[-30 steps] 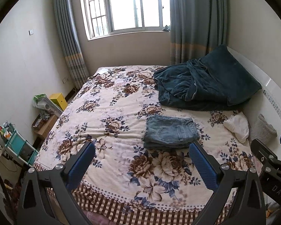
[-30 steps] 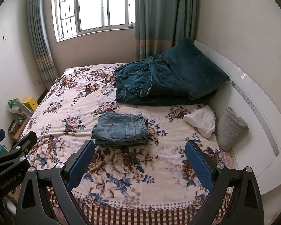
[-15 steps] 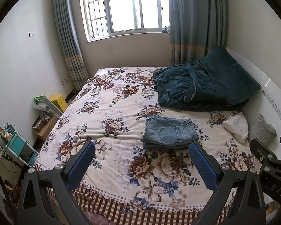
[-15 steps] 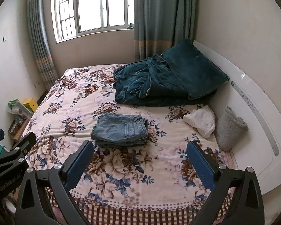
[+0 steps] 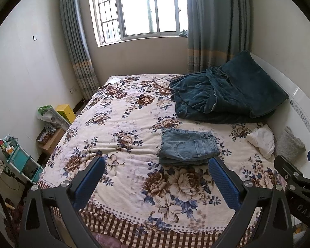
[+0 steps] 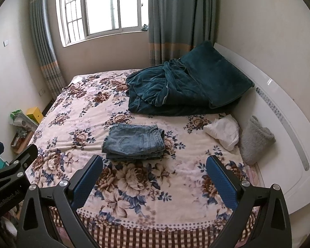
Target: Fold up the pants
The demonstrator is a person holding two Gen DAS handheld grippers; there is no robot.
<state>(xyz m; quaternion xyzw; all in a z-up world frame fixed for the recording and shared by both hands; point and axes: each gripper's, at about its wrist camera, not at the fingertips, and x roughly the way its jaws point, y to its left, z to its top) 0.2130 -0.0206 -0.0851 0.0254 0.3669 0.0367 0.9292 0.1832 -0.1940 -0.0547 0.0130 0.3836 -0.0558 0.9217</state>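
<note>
Blue denim pants [image 5: 189, 146] lie folded in a flat stack on the floral bedspread [image 5: 124, 124], right of the bed's middle; they also show in the right wrist view [image 6: 134, 142]. My left gripper [image 5: 157, 166] is open and empty, held back over the bed's near edge, short of the pants. My right gripper [image 6: 155, 165] is open and empty, also held back near the bed's foot. Each gripper shows at the edge of the other's view.
A dark teal blanket [image 5: 227, 97] is heaped at the far right by the white headboard [image 6: 279, 107]. A white cloth [image 6: 223, 130] and a grey fuzzy item [image 6: 256, 138] lie beside the headboard. Shelves and boxes [image 5: 20, 157] stand on the floor at the left.
Both grippers have drawn back slightly from the bed, so the pants look a little farther away. The pants have not moved.
</note>
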